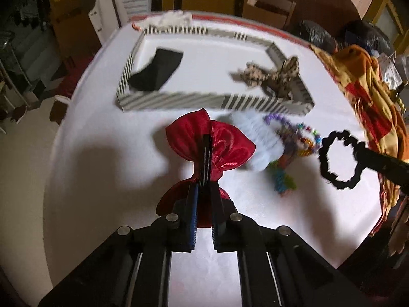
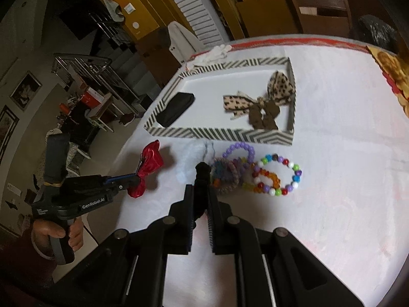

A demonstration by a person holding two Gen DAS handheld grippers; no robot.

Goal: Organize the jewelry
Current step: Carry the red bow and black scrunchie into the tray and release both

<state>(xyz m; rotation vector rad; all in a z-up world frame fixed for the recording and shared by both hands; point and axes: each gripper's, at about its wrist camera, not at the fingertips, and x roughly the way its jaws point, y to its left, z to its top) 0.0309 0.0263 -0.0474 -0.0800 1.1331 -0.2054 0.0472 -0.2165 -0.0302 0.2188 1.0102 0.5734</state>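
My left gripper [image 1: 205, 186] is shut on a red satin bow [image 1: 230, 145] and holds it above the white table; it also shows in the right wrist view [image 2: 149, 165]. My right gripper [image 2: 202, 194] is shut on a black scrunchie [image 1: 337, 161], whose end sticks out between the fingers [image 2: 202, 171]. A striped tray [image 2: 217, 134] ahead holds a leopard-print bow [image 2: 263, 102] and a black pouch [image 2: 176, 107]. Bead bracelets [image 2: 278, 176], a multicoloured scrunchie [image 2: 225, 176] and a pale blue fluffy one [image 1: 253, 138] lie in front of the tray.
A yellow and red cloth [image 1: 368, 97] lies at the table's right edge. White fabric [image 1: 171, 18] lies behind the tray. Wooden chairs [image 2: 319, 12] stand past the far edge. The table's left edge [image 1: 64, 128] drops to the floor.
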